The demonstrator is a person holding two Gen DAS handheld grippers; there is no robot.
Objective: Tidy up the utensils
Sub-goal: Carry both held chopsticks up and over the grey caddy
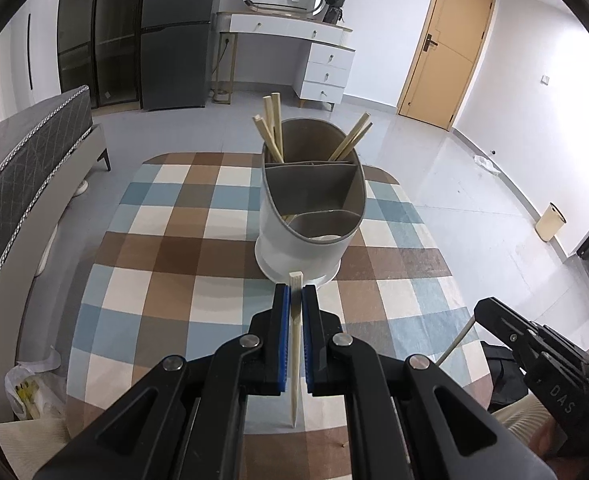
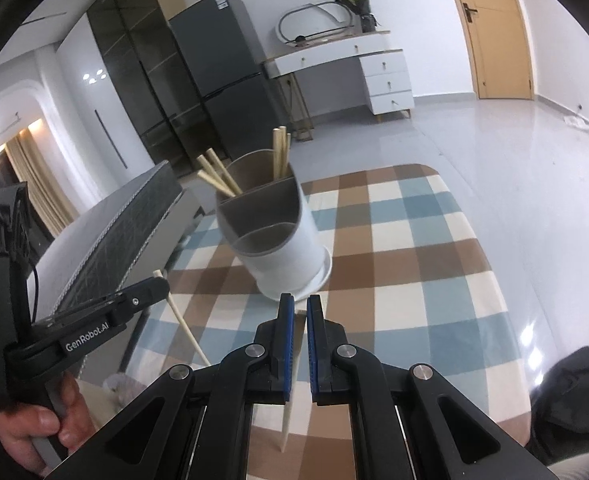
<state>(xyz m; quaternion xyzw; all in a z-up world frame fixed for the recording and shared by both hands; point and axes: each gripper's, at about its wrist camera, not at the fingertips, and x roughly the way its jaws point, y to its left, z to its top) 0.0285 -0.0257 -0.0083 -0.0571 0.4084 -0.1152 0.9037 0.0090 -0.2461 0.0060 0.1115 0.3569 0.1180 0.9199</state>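
Checked tablecloth (image 1: 142, 256): one holder (image 1: 302, 236), six chopsticks inside; both jaws each clamp one chopstick.

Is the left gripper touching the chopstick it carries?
Touching. In the left wrist view the left gripper has both blue pads pressed against the chopstick, no gap on either side.

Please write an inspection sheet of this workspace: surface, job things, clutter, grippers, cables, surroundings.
Surface: table under a checked cloth, brown, blue and cream.
Job's things: white utensil holder standing upright; chopsticks in its far compartments, nearer compartments look mostly empty.
Clutter: nothing seen on the cloth.
Grippers: left gripper shut on a chopstick; right gripper shut on another chopstick.
Cables: thin black cable on the left tool.
Surroundings: grey fridge, white dresser, wooden door, sofa.
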